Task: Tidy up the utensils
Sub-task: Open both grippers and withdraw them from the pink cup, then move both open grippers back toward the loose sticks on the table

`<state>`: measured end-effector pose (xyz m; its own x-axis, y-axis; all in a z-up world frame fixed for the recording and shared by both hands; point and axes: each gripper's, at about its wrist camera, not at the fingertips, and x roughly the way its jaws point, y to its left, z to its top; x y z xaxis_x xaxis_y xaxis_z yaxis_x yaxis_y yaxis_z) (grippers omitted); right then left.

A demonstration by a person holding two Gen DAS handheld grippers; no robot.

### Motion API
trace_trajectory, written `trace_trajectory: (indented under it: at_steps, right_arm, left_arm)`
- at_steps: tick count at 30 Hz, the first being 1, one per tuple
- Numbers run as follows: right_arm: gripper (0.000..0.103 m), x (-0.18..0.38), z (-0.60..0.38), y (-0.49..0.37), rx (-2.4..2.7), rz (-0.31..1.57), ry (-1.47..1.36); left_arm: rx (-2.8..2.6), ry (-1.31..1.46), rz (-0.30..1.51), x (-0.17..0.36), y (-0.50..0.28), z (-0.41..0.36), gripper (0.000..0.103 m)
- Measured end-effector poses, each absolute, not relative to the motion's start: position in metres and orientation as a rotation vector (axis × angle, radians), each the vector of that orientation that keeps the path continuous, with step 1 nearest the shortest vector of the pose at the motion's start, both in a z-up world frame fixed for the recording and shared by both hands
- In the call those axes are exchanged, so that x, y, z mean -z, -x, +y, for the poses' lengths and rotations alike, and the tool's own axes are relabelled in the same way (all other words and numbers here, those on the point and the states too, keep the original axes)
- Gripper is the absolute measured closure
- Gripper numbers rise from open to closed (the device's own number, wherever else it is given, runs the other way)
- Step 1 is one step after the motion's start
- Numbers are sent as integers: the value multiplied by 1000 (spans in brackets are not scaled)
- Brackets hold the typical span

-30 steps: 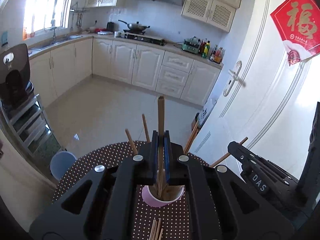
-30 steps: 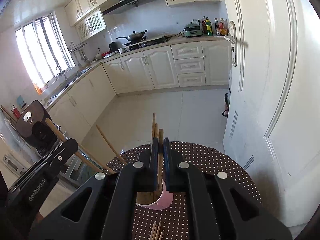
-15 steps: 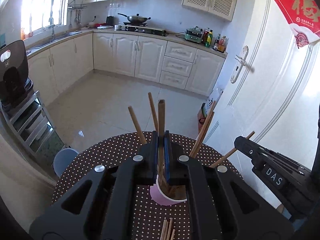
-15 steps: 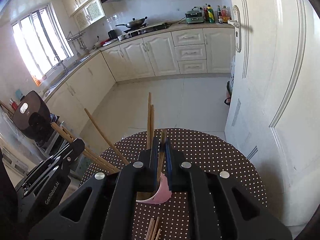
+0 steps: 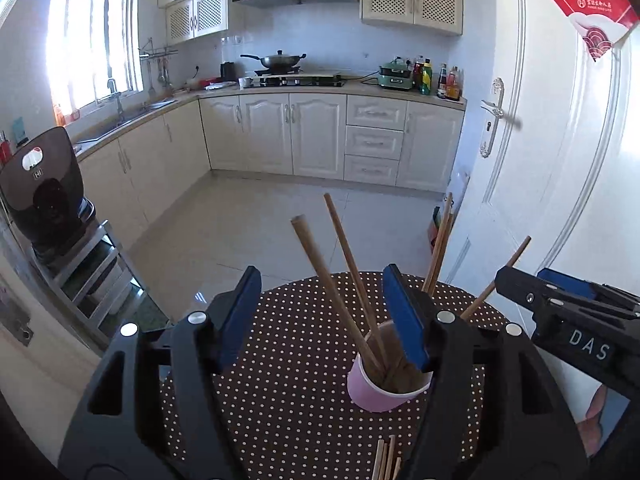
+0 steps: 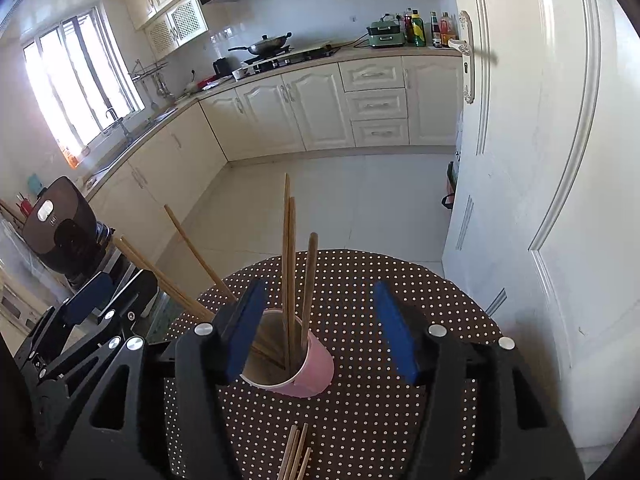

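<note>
Wood chopsticks [image 5: 340, 280]: light, stiff, slick; they stand in pink cup [image 5: 376, 392] on dotted table [image 5: 288, 360].
Loose chopsticks [image 6: 294, 456]: on the table; pinch yours mid-shaft.
Cup: light, tippy.
Left gripper [image 5: 322, 316]: jaws opening, pads off the sticks between them.
Right gripper [image 6: 320, 326]: jaws opening, likewise.

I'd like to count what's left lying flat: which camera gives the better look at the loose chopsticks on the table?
The right wrist view: the loose chopsticks lie in the open between its fingers, below the pink cup. The left wrist view catches only their tips at the bottom edge, beside its right finger.
</note>
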<state>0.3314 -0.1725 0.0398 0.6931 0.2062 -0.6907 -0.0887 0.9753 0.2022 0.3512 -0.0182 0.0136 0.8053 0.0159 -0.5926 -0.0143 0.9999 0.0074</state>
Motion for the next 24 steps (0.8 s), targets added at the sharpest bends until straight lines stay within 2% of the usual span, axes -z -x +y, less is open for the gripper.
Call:
trace_trajectory:
  at_steps: [24]
  right_arm:
    - [48,-40,-176,-301,-160,800,-152]
  left_arm:
    - [-24,-22,623,-21,-320,-8,40]
